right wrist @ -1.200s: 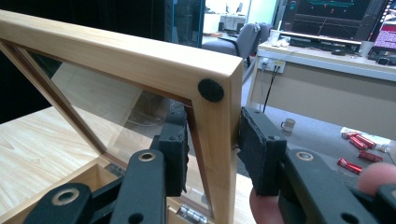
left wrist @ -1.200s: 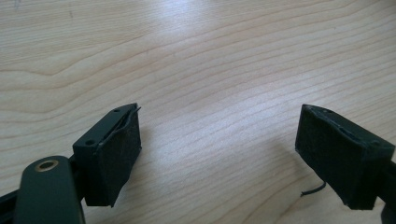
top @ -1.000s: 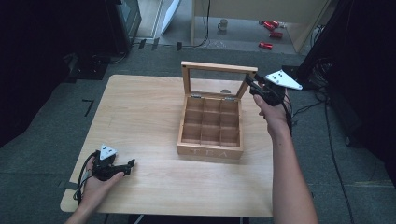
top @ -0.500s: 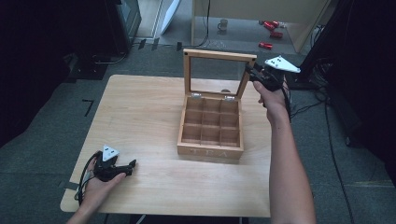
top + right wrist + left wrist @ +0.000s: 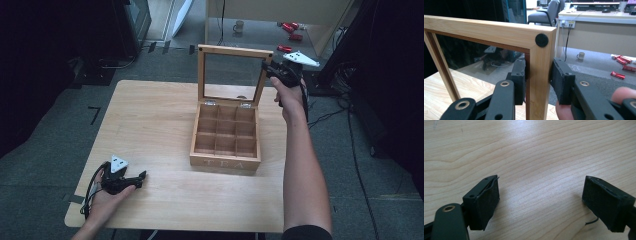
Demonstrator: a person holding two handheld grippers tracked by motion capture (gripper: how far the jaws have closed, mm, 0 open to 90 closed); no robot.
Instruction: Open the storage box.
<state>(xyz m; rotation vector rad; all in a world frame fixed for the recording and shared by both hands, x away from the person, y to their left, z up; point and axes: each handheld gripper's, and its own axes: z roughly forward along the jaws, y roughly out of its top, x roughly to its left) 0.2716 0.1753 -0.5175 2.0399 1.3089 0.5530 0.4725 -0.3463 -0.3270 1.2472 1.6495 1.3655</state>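
Observation:
A wooden tea box [image 5: 225, 159] with several empty compartments stands right of the table's middle. Its glass-paned lid [image 5: 232, 51] is raised upright on the rear hinges. My right gripper [image 5: 270, 69] is shut on the right rail of the lid frame, just under the top corner. In the right gripper view the two pads [image 5: 560, 82] clamp that rail of the lid [image 5: 486, 30] from both sides, below a round black bumper [image 5: 541, 40]. My left gripper [image 5: 141, 176] rests on the table near its front left corner, open, with bare wood between its pads [image 5: 486, 202].
The light wooden table [image 5: 150, 115] ends a little in front of the left hand. On the floor behind the table lie red items [image 5: 290, 27], a mug [image 5: 240, 25] and cables. A desk and an office chair [image 5: 549, 12] stand farther back.
The lid has swung from a backward tilt up to upright, and my right gripper has moved up and back with it, still clamped on the rail. The left gripper has stayed put.

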